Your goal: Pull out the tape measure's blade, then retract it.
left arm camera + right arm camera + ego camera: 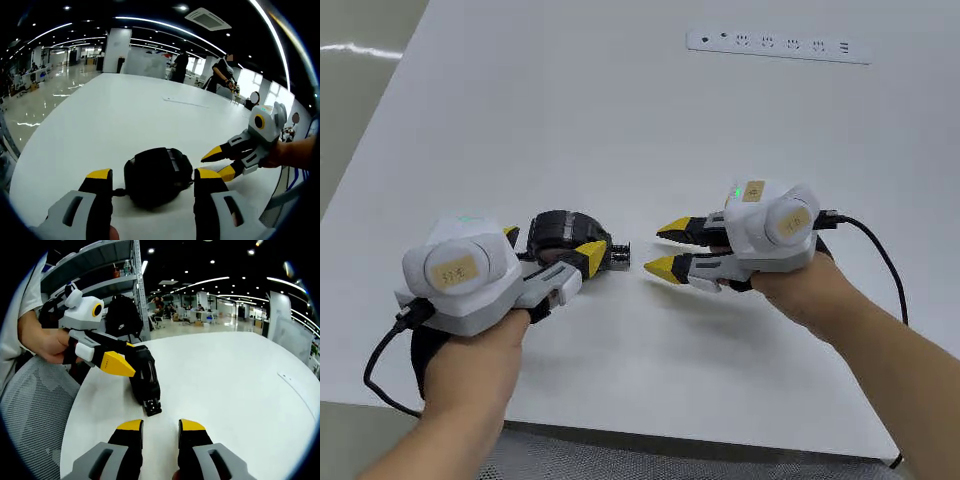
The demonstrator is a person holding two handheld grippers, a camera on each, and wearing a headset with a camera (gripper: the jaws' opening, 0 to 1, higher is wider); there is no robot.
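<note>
We're watching the left hand-held gripper (550,245) clamping the black tape measure (157,175) on the desk (620,120). The right hand-held gripper (655,249) is hovering just beside its blade tip (621,257), jaws parted.

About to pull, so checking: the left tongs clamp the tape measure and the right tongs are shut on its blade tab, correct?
Not quite. The right tongs are open and short of the blade tab, not touching it; the right gripper view shows this. The left tongs do clamp the tape measure.
</note>
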